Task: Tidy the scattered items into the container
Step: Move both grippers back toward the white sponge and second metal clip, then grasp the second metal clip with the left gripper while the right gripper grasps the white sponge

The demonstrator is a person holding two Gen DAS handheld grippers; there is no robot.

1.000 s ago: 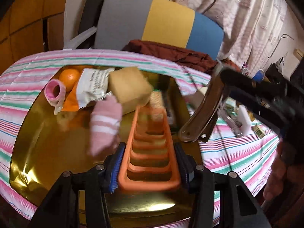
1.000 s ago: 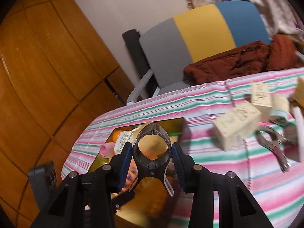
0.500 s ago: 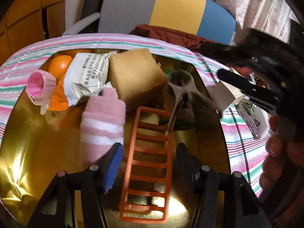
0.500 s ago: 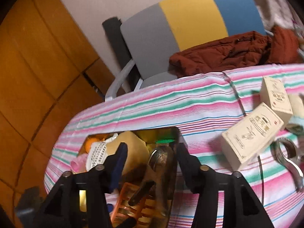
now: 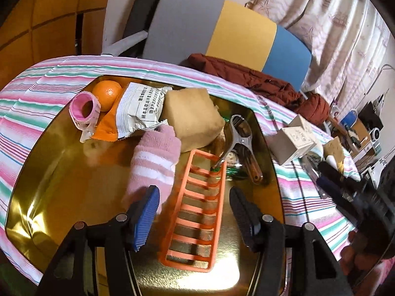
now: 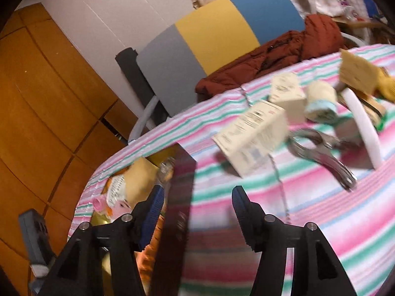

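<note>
A gold tray (image 5: 61, 185) holds an orange (image 5: 107, 93), a pink tape roll (image 5: 84, 109), a snack packet (image 5: 138, 113), a tan block (image 5: 192, 116), a pink striped sock (image 5: 154, 157), an orange slotted rack (image 5: 197, 212) and a metal tool with a brown handle (image 5: 240, 145). My left gripper (image 5: 195, 219) is open, and the rack lies flat between its fingers without touching either pad. My right gripper (image 6: 198, 212) is open and empty, just right of the tray's dark wall (image 6: 180, 192) over the striped cloth. It shows as a dark blur in the left wrist view (image 5: 325, 175).
On the cloth right of the tray lie two cream boxes (image 6: 251, 138) (image 6: 284, 93), a tape roll (image 6: 321, 101), metal tongs (image 6: 321, 153), a white tube (image 6: 363, 123) and a tan card (image 6: 358, 74). A chair (image 5: 214, 24) with a dark red jacket (image 5: 246, 74) stands behind the table.
The left gripper opened and let the orange rack drop flat onto the tray. The right gripper released the metal tool into the tray and swung right, over the cloth.
</note>
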